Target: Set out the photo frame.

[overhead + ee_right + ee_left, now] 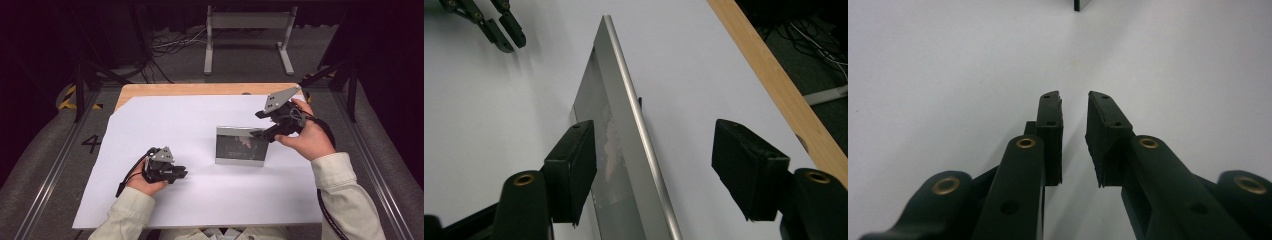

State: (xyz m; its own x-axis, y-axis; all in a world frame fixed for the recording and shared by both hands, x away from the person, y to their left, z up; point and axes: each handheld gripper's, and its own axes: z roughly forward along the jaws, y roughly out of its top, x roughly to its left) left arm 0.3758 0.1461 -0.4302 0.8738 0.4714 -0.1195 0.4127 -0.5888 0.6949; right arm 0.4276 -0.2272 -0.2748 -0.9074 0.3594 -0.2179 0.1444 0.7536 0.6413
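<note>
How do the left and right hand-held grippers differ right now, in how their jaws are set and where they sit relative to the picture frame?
The left hand-held gripper has its jaws only narrowly apart with nothing between them; the right hand-held gripper has its jaws spread wide on either side of the picture frame, not pressing on it. The left sits low over the white sheet, apart from the frame; the right is at the frame's upper right corner. Both are black and hand-held.

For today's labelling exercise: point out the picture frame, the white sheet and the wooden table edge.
picture frame [240, 146], high view, on its dark glass front.
white sheet [165, 125], high view, on a bare part left of the frame.
wooden table edge [774, 80], right gripper view, on the light wood strip.
</note>
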